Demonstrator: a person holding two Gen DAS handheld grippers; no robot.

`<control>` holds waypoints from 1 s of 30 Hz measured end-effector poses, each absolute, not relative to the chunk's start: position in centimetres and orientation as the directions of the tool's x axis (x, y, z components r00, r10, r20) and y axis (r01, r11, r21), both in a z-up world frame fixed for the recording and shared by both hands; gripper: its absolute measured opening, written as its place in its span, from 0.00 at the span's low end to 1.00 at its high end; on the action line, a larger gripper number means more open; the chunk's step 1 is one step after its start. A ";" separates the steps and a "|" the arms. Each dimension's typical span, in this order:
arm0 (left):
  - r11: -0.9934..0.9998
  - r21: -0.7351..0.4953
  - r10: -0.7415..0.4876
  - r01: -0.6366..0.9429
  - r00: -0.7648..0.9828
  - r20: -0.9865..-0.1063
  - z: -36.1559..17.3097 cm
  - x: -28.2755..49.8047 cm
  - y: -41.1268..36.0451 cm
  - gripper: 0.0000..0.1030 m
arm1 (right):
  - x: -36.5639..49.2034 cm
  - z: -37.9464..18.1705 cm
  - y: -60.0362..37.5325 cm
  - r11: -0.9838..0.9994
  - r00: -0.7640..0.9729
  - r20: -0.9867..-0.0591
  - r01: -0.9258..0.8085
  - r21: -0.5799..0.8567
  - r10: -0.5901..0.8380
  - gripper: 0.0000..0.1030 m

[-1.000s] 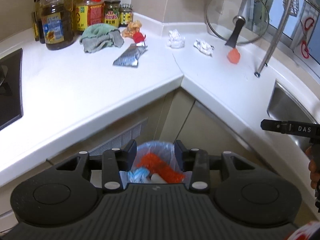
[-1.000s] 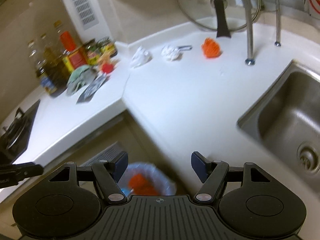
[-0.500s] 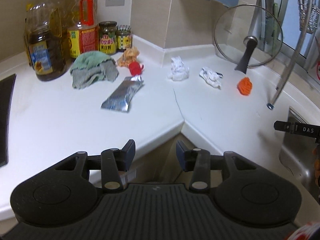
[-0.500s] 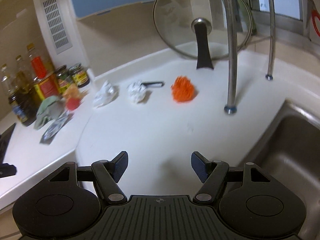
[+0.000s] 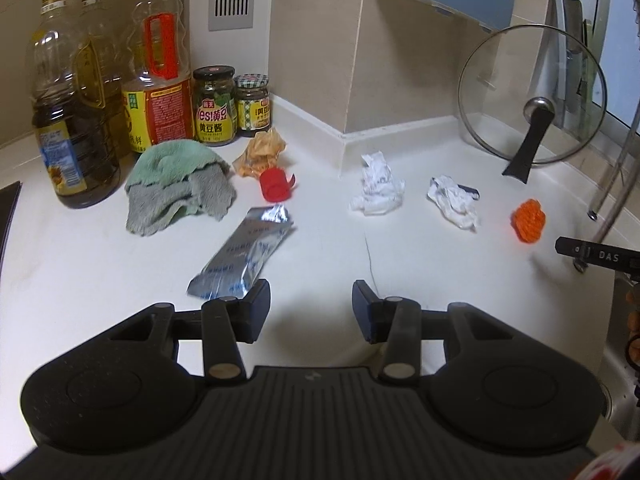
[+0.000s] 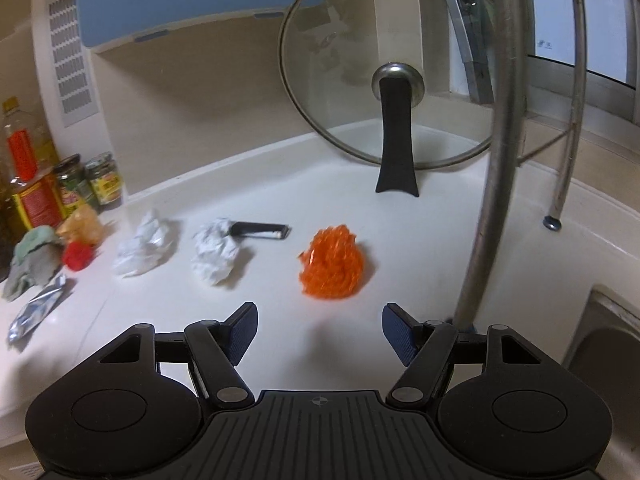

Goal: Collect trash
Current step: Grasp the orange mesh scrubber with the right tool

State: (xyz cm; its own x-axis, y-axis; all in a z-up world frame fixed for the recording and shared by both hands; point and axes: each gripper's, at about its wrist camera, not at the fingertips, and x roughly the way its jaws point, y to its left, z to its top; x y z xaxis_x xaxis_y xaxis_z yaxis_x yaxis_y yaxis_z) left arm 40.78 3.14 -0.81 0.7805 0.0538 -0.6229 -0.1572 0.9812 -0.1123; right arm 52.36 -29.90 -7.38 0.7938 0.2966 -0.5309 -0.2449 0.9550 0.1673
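Note:
Trash lies scattered on the white counter (image 5: pixel 80 264). A silver foil packet (image 5: pixel 244 258) lies just beyond my left gripper (image 5: pixel 311 300), which is open and empty. Further back are a red cap (image 5: pixel 274 185), a crumpled orange wrapper (image 5: pixel 262 152) and two white paper wads (image 5: pixel 378 190) (image 5: pixel 454 201). An orange net ball (image 6: pixel 332 266) sits just ahead of my right gripper (image 6: pixel 320 326), also open and empty. The same white wads (image 6: pixel 144 248) (image 6: pixel 214 252) lie to its left, and the right gripper's finger (image 5: pixel 592 256) shows at the left wrist view's right edge.
A green-grey cloth (image 5: pixel 178 186), oil bottles (image 5: pixel 72 120) and jars (image 5: pixel 214 104) stand at the back left. A glass lid (image 6: pixel 394 92) leans on the back wall. A steel rack leg (image 6: pixel 492 160) rises right of the net ball. The sink (image 6: pixel 600 352) lies at the right.
Both grippers have swung up from over the bin below the counter edge and forward over the counter. The foil packet and the orange net ball are now much closer.

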 end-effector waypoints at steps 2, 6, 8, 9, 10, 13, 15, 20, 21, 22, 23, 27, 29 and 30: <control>0.982 -0.110 0.055 -0.156 0.782 -0.621 -0.9 41.7 3.1 0.40 | 53.6 -7.6 -29.6 0.957 0.802 -0.523 -0.238 0.165 0.290 0.68; 0.982 -0.105 0.058 -0.156 0.781 -0.621 -1.1 43.5 2.9 0.40 | 56.0 -8.1 -28.8 0.960 0.806 -0.521 -0.227 0.164 0.280 0.68; 0.982 -0.105 0.058 -0.156 0.783 -0.619 -1.2 44.3 2.8 0.40 | 57.1 -8.4 -28.6 0.961 0.806 -0.523 -0.222 0.166 0.277 0.68; 0.982 -0.104 0.058 -0.155 0.784 -0.618 -1.2 44.6 2.8 0.40 | 57.6 -8.5 -28.5 0.962 0.806 -0.525 -0.219 0.166 0.274 0.68; 0.983 -0.102 0.059 -0.155 0.784 -0.618 -1.2 45.0 2.7 0.40 | 57.9 -8.6 -28.3 0.962 0.805 -0.527 -0.216 0.165 0.271 0.68; 0.984 -0.097 0.060 -0.151 0.786 -0.615 -1.3 46.2 2.6 0.40 | 59.1 -9.0 -28.1 0.965 0.804 -0.534 -0.205 0.162 0.261 0.68; 0.984 -0.096 0.059 -0.149 0.787 -0.614 -1.4 46.9 2.5 0.41 | 59.7 -9.3 -28.1 0.966 0.802 -0.539 -0.199 0.164 0.257 0.67; 0.985 -0.096 0.053 -0.142 0.787 -0.615 -1.6 48.6 2.2 0.45 | 60.6 -10.0 -27.9 0.969 0.796 -0.553 -0.191 0.158 0.247 0.67; 0.986 -0.096 0.051 -0.139 0.787 -0.615 -1.7 48.9 2.1 0.45 | 60.7 -10.0 -27.9 0.969 0.795 -0.554 -0.191 0.156 0.246 0.66; 0.986 -0.096 0.048 -0.136 0.786 -0.616 -1.7 49.1 2.0 0.45 | 60.9 -10.1 -27.8 0.969 0.794 -0.556 -0.190 0.155 0.245 0.63; 0.986 -0.097 0.045 -0.133 0.786 -0.616 -1.8 49.4 1.9 0.45 | 61.0 -10.1 -27.8 0.969 0.792 -0.559 -0.191 0.154 0.245 0.57; 0.988 -0.097 0.036 -0.121 0.787 -0.616 -2.0 50.3 1.4 0.45 | 61.2 -10.1 -27.8 0.970 0.795 -0.555 -0.198 0.142 0.244 0.43; 0.989 -0.098 0.029 -0.113 0.789 -0.614 -2.0 50.7 1.2 0.45 | 61.1 -10.0 -27.8 0.969 0.800 -0.546 -0.210 0.131 0.247 0.39; 0.989 -0.099 0.027 -0.110 0.790 -0.612 -2.0 51.0 1.1 0.45 | 61.0 -9.8 -27.7 0.969 0.806 -0.538 -0.215 0.124 0.248 0.37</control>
